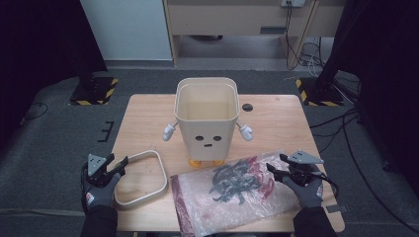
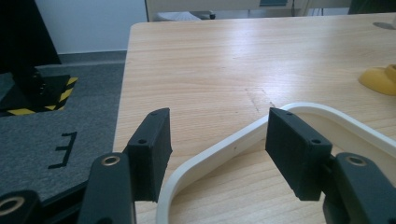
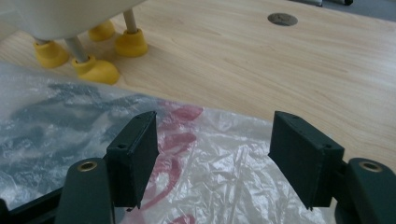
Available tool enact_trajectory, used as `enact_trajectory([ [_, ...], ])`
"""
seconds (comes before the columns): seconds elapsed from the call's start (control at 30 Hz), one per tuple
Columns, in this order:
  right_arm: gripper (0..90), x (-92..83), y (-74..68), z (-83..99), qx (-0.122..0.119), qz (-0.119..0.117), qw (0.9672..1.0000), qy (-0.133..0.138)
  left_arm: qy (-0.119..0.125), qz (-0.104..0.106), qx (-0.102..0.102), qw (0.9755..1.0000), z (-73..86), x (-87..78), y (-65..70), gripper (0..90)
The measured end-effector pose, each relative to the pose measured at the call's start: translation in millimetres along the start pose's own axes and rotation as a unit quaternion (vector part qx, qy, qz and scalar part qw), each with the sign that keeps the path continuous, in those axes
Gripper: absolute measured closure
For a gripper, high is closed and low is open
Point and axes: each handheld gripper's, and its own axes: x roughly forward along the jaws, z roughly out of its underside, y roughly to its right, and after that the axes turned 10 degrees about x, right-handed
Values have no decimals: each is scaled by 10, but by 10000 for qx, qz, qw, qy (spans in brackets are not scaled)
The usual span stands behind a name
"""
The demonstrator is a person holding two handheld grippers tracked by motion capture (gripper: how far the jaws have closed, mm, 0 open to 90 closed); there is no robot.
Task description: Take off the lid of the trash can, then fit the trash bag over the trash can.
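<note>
Here, crinkly printed plastic bag, smooth rounded-square cream ring.

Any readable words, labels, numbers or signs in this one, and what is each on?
No readable words or numbers.
Plastic bag: dark grey and red print, too crumpled to read.
Person's left glove: small red-and-white patch, too small to read.
Floor: black tape mark shaped like an "E", not writing.
Bin: a drawn face, no text.
</note>
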Motion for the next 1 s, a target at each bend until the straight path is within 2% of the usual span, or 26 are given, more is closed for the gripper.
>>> enact_trajectory([
  [0.13, 337, 20, -38, -38, 13, -24, 9999, 115, -5, 75, 13, 10000, -15, 3, 34, 413],
  [0.33, 361, 114, -138, -128, -190, -118, 9997, 129, -10, 101, 37, 9999, -18, 4, 47, 400],
  [0.47, 358, 220, -229, -162, -307, -211, 9993, 12, -37, 98, -3, 9999, -12, 6, 41, 394],
  [0.5, 355, 240, -239, -165, -275, -267, 9993, 17, -34, 102, -8, 9999, -11, 6, 42, 393],
  [0.67, 352, 338, -315, -216, -555, -249, 9977, -294, -33, 153, -10, 9999, -9, 22, 48, 388],
  [0.83, 353, 387, -320, -220, -498, -268, 9981, -241, 2, 189, -24, 9998, -20, 22, 63, 384],
  [1.0, 339, 460, -352, -209, -547, -455, 9972, -236, -36, 221, 46, 9997, -33, 30, 91, 385],
])
